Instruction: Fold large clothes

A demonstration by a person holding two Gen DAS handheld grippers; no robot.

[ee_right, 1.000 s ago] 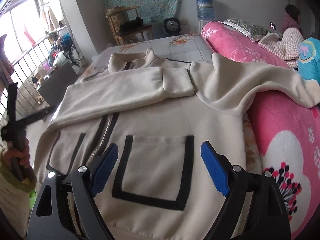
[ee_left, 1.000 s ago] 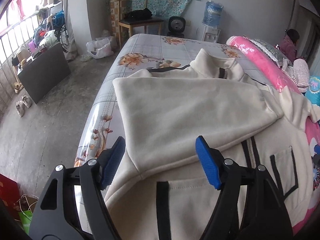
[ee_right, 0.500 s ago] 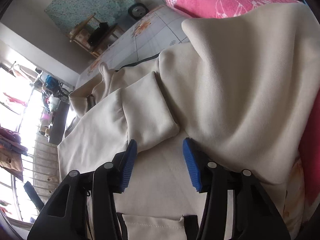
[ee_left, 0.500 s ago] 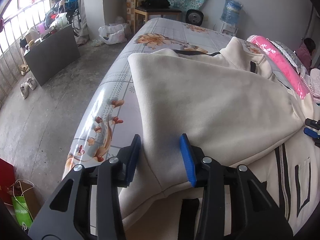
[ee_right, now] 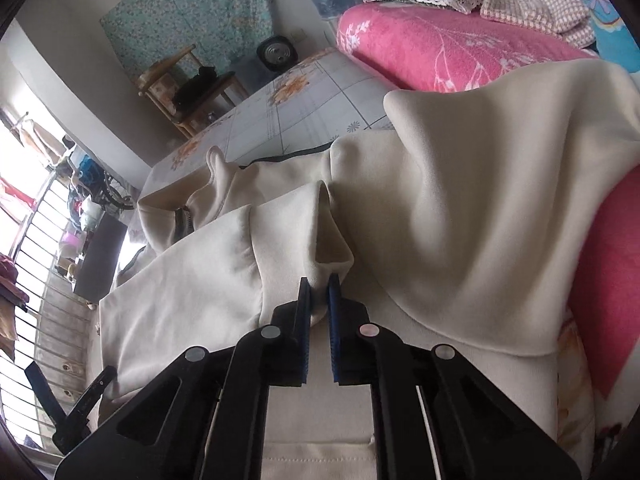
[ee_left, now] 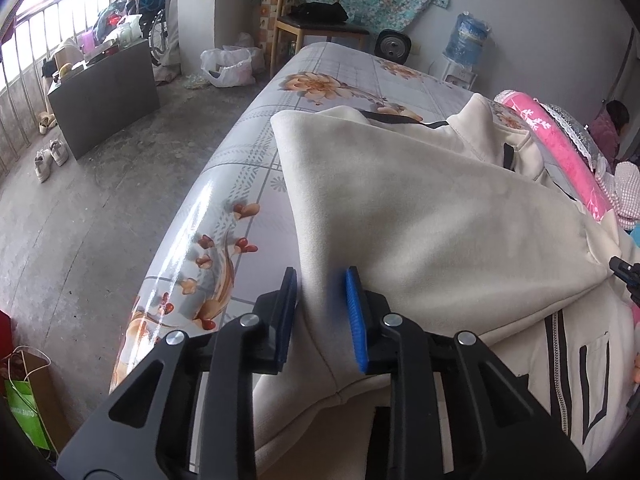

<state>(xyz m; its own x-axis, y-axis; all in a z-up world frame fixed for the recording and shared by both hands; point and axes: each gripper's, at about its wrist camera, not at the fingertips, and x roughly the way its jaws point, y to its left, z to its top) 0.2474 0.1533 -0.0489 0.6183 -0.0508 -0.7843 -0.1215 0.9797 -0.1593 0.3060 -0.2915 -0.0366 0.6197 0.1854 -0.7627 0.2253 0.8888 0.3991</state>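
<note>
A cream zip jacket [ee_left: 420, 208] with black trim lies spread on the bed, one sleeve folded across its chest. My left gripper [ee_left: 320, 276] is at the jacket's left edge. Its jaws are closing, and the thick fold of the sleeve fills the gap between the blue pads [ee_left: 354, 312]. In the right wrist view the same jacket [ee_right: 460, 208] fills the frame. There my right gripper [ee_right: 319, 282] is shut on the bottom corner of the sleeve's cuff [ee_right: 332, 240], which stands up a little. The other sleeve drapes over the pink blanket [ee_right: 420, 48].
The bed's glossy flowered cover [ee_left: 248, 168] drops off to a concrete floor on the left. A dark cabinet [ee_left: 104, 92], shoes, a wooden chair [ee_left: 316, 20], a fan [ee_left: 394, 44] and a water bottle stand beyond. Pillows lie at the far right.
Both grippers have closed from wide open. The left moved left onto the sleeve's fold at the jacket's edge. The right moved up from the pocket to the cuff and shut on it.
</note>
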